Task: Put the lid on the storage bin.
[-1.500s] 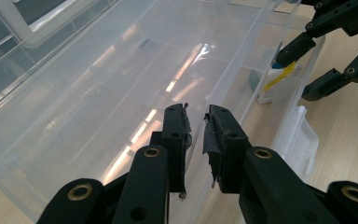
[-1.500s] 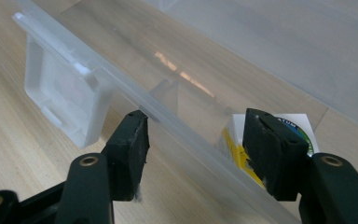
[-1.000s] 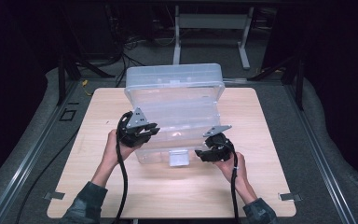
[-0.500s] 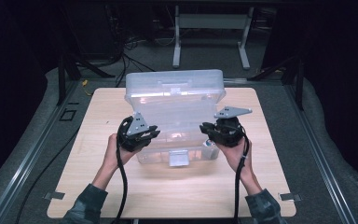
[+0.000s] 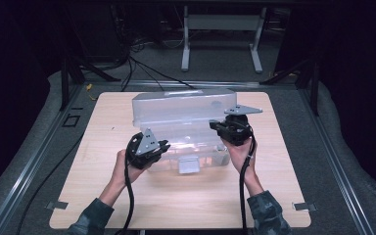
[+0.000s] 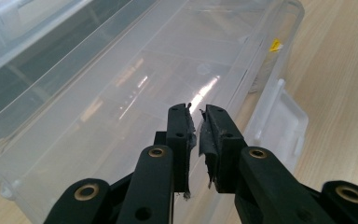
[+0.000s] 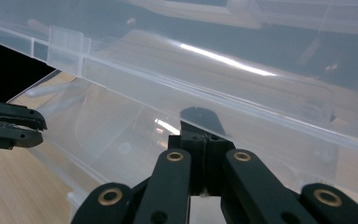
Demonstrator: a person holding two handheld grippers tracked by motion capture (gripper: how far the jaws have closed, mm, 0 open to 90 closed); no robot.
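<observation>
A dark room with cables on the floor surrounds a wooden table point(image 5: 127, 205). A clear plastic box point(image 5: 176, 147) sits mid-table, its hinged lid point(image 5: 181, 110) partly raised. The left gripper point(image 5: 162, 145) rests at the box's left front edge, jaws pressed together with nothing between them. The right gripper point(image 5: 214, 128) is at the lid's right edge; its jaws have just been closing and now meet, their tips at the lid's rim point(image 7: 242, 109). Whether they pinch the rim cannot be told.

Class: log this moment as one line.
scene: clear box on table | lid: part-raised | left gripper: shut, over base | right gripper: shut under lid
</observation>
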